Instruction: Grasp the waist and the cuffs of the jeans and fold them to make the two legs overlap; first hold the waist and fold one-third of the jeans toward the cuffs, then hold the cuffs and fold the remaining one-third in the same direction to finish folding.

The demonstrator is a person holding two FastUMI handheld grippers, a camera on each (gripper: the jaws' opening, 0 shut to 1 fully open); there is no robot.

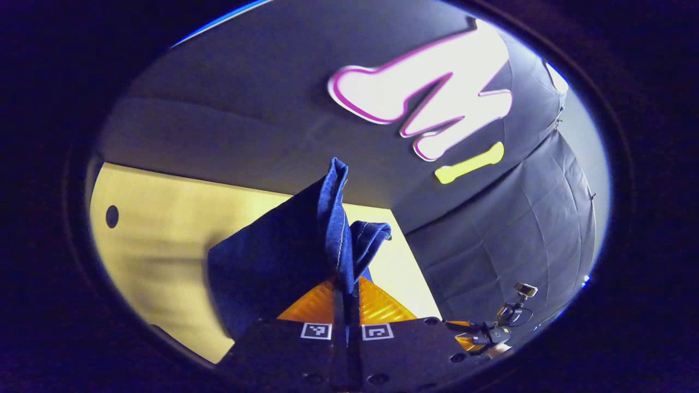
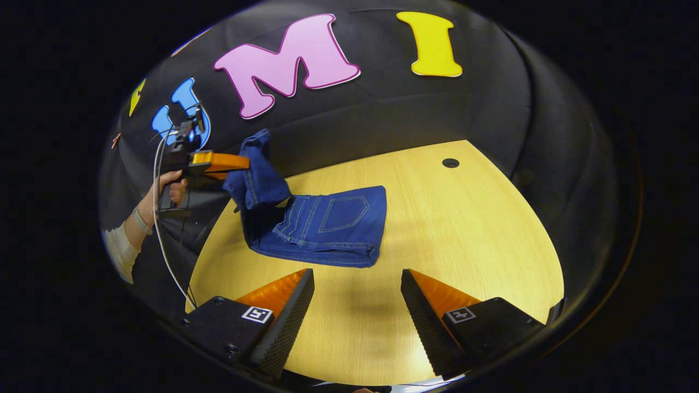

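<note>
Dark blue jeans (image 2: 327, 226) lie folded on the wooden table (image 2: 464, 240), back pocket up. Their cuff end is lifted off the table at the left, where my left gripper (image 2: 240, 164) is shut on it. In the left gripper view the pinched denim cuffs (image 1: 333, 218) stand up between the closed fingers of my left gripper (image 1: 346, 292), and the rest of the cloth hangs down to the left. My right gripper (image 2: 357, 295) hovers open above bare table in front of the jeans, holding nothing.
A hand and pale sleeve (image 2: 136, 224) hold the left gripper at the table's left edge, with a white cable (image 2: 164, 240) hanging below. A small round hole (image 2: 450, 162) sits in the tabletop at the far right. The right gripper (image 1: 491, 333) shows low on the right.
</note>
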